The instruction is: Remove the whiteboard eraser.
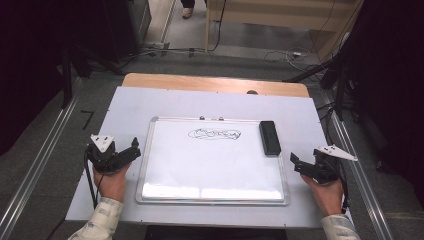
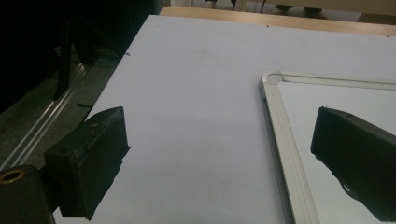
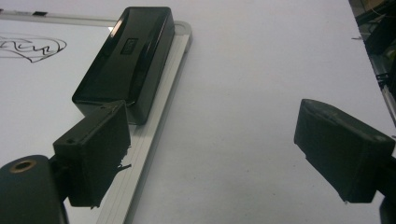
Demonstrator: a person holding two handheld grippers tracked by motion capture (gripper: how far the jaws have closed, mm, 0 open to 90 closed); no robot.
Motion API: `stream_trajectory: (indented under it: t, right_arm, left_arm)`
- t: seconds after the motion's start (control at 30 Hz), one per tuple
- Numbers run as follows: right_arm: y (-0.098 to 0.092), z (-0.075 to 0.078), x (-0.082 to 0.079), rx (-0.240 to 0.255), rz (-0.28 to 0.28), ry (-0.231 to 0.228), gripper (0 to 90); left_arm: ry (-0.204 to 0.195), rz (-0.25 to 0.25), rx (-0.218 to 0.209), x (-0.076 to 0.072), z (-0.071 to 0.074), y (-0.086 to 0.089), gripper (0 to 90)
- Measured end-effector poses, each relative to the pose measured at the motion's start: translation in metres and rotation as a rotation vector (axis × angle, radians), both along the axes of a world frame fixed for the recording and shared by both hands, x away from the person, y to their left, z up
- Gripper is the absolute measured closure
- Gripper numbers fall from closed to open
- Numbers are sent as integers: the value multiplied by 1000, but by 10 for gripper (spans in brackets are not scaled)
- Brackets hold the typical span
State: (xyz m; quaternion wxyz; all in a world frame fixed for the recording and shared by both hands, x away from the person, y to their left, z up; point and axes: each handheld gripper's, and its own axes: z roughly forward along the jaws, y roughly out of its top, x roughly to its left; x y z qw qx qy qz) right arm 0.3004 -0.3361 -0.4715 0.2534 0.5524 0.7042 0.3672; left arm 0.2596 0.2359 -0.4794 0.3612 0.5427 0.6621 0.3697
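- On the white sheet covering the table (image 1: 210, 102) lies a rectangular, aluminium-framed whiteboard (image 1: 212, 190); a black scribble (image 1: 214, 134) sits near its far edge; a black, oblong plastic eraser (image 1: 269, 137) rests on the board's right rim.
- In the right gripper view I see the eraser (image 3: 125, 60) lying along the frame, just beyond the inner jaw; it is near but not touched.
- Right gripper (image 1: 298, 164): I hold it beside the board's right edge; jaws spread wide, nothing between them.
- Left gripper (image 1: 131, 150): I hold it at the board's left edge; in the left gripper view its jaws stand wide apart, one over the sheet and one over the board, gripping nothing.
- Step in hand, as I judge it: start position before picking up the eraser to wipe off the scribble; nothing is grasped yet.
- Next move calls for: advance the right gripper forward along the frame; straddle the eraser across its narrow width; close firmly; lift clear of the rim before moving toward the scribble.
- Caution: the eraser's glossy casing may slip; centre the pads before closing; the left gripper may need to steady the frame.
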Motion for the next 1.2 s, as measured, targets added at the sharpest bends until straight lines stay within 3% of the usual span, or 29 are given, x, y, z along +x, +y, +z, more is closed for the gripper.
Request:
stream_trajectory:
  t: [0.47,1.2]
  right_arm:
    - [16,4,3,-2,15,-19,101]
    - [43,4,27,8,39,-23,111]
  left_arm:
    - [10,1,7,0,-2,0,43]
    - [18,-6,5,2,-3,-1,43]
